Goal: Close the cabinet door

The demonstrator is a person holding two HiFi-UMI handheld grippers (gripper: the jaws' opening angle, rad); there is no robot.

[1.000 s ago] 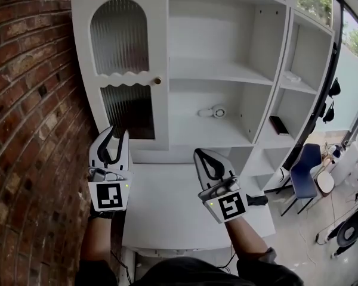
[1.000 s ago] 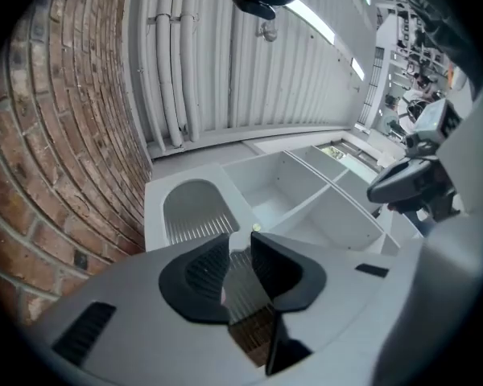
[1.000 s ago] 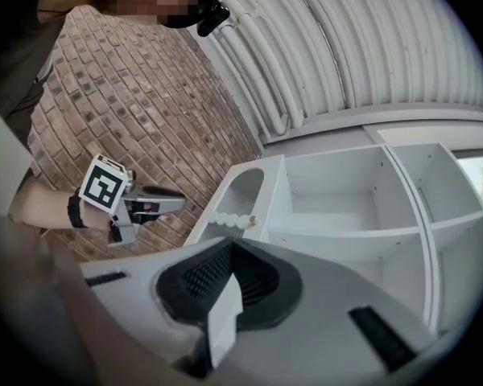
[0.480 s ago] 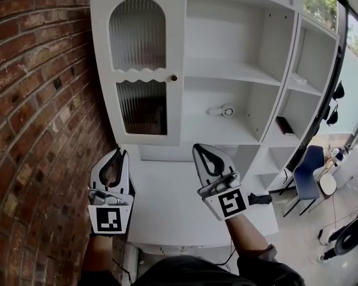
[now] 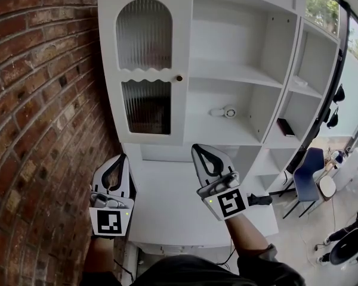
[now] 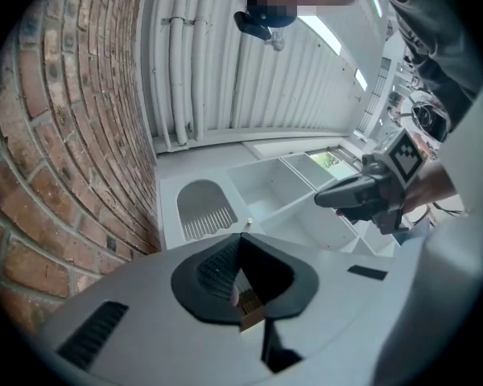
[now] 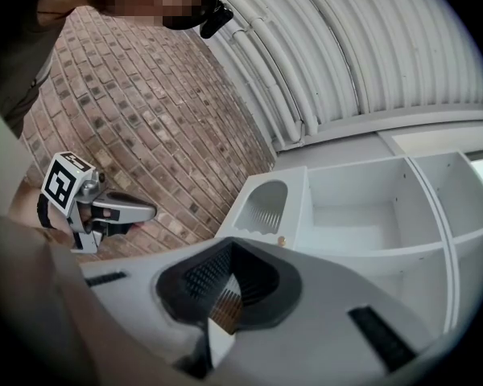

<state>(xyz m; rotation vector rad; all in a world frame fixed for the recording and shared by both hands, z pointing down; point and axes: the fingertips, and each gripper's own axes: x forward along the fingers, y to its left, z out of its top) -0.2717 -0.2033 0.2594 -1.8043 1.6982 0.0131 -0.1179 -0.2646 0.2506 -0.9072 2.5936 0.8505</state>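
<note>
The white cabinet door [image 5: 146,70] has two ribbed glass panes and a small round knob [image 5: 179,78]. It lies flat against the cabinet front, beside the open shelves. My left gripper [image 5: 120,158] hangs below the door over the counter's left edge, shut with nothing between its jaws. My right gripper [image 5: 197,149] is level with it, below the open shelves, also shut and empty. Neither touches the door. The left gripper view shows the door [image 6: 203,207] beyond my shut left gripper [image 6: 241,236]. In the right gripper view the door [image 7: 266,206] stands past the right gripper [image 7: 232,244].
A brick wall [image 5: 42,100] runs close along the left. A white counter [image 5: 167,201] lies under both grippers. A small white object [image 5: 224,111] sits on a middle shelf and a dark object [image 5: 279,126] on the right-hand shelf. A blue chair [image 5: 307,170] stands at the right.
The left gripper has dropped lower and away from the door, and its jaws have gone from slightly apart to shut. The right gripper has barely shifted.
</note>
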